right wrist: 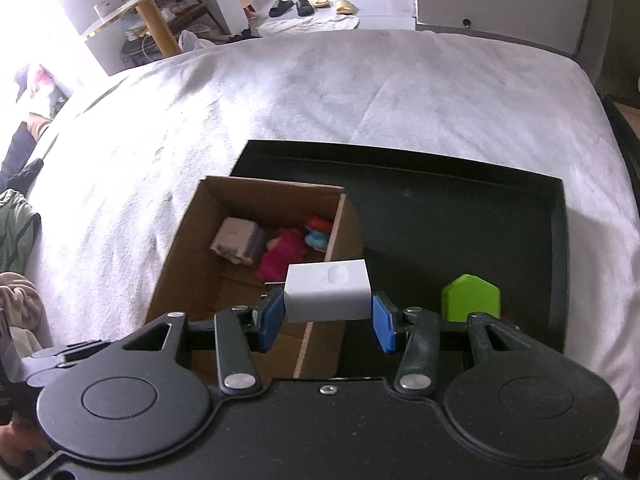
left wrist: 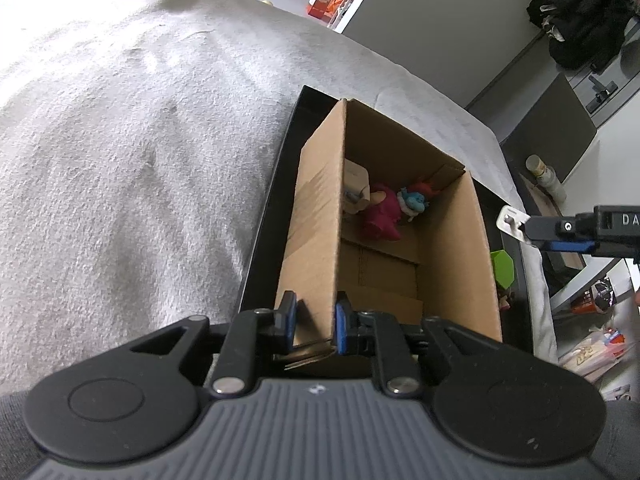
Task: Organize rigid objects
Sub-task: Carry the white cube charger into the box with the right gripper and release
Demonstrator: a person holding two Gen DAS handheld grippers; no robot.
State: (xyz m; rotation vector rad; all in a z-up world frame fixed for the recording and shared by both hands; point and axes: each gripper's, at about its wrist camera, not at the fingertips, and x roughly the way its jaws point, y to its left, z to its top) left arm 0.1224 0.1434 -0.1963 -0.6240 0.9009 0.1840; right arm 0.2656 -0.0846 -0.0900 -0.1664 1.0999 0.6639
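Above the near right corner of the cardboard box, the right gripper has its blue pads clamped on the two ends of a white block, held level and clear of everything beneath it. The left gripper is closed on the box's near wall, one pad inside and one outside, steadying it on the black tray. From the block, the box's open floor lies toward ten o'clock in the right wrist view; a pink toy, a blue-and-red toy and a small carton already crowd the far end.

To do this well, the person should likely carry the block fully past the cardboard rim before lowering, aim for the bare near floor instead of the toy pile, and release low so it does not bounce. The left grip should hold until then. A green house-shaped block waits on the tray at three o'clock.
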